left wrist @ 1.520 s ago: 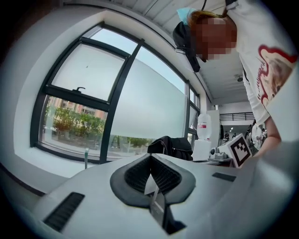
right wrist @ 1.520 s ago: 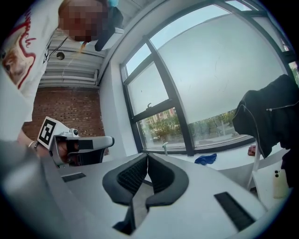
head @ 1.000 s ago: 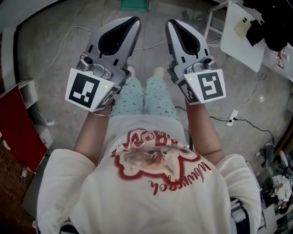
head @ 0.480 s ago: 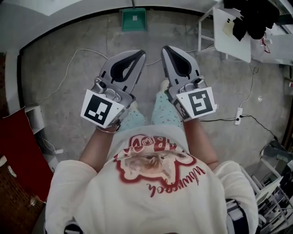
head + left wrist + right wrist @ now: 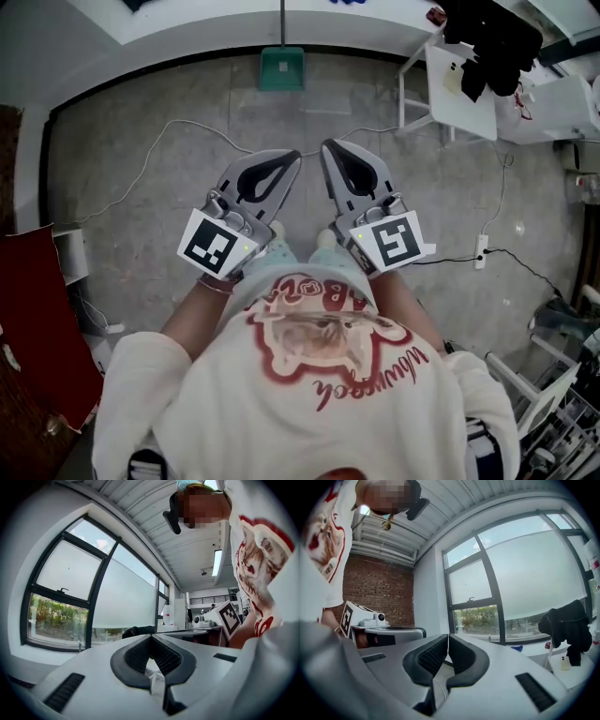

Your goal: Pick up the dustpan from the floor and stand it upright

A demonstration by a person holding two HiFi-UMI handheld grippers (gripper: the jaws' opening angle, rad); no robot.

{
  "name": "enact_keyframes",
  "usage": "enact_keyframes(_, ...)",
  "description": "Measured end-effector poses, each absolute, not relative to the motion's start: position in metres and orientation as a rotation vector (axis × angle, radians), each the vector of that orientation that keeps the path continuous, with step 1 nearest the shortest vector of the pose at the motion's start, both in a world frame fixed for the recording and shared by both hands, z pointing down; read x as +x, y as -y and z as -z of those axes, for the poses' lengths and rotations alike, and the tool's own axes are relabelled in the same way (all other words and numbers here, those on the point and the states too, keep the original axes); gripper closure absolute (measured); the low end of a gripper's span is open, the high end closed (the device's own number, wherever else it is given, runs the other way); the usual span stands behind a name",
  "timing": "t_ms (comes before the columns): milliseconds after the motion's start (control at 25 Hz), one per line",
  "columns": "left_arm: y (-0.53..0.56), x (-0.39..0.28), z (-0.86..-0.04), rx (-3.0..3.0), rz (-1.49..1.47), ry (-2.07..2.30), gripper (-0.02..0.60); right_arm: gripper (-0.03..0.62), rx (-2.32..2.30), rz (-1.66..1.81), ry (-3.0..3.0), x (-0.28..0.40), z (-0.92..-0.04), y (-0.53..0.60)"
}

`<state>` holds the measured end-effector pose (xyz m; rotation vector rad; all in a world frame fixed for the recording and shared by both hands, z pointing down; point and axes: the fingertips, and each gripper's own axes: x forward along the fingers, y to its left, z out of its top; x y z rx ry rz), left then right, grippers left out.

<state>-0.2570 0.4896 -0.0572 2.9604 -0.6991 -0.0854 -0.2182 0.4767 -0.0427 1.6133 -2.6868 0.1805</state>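
A green dustpan [image 5: 281, 67] lies on the floor at the foot of the far white wall, its dark handle [image 5: 282, 19] running up the wall. My left gripper [image 5: 295, 156] and right gripper [image 5: 325, 145] are held side by side in front of the person's chest, tips close together and well short of the dustpan. Both are shut with nothing between their jaws. In the left gripper view the left gripper [image 5: 151, 636] points level at a window. The right gripper [image 5: 448, 635] in its own view does the same. Neither gripper view shows the dustpan.
A white chair [image 5: 464, 84] with a black garment [image 5: 487, 37] stands at the back right. A power strip [image 5: 481, 250] and its cord lie on the floor at right, and a white cable [image 5: 159, 141] loops at left. A red cabinet [image 5: 37, 309] is at far left.
The view has pulled back as the person moved: the dustpan and far wall now show fully at the top. Both grippers sit lower and smaller in the picture, still shut.
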Motion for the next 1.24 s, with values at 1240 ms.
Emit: enact_keyframes(1240, -0.500, -0.284, 0.096, 3.019, 0.195, 0.709, 0.561, 0.569, 1.510, -0.118, 2.786, -0.266, 0.070, -0.493)
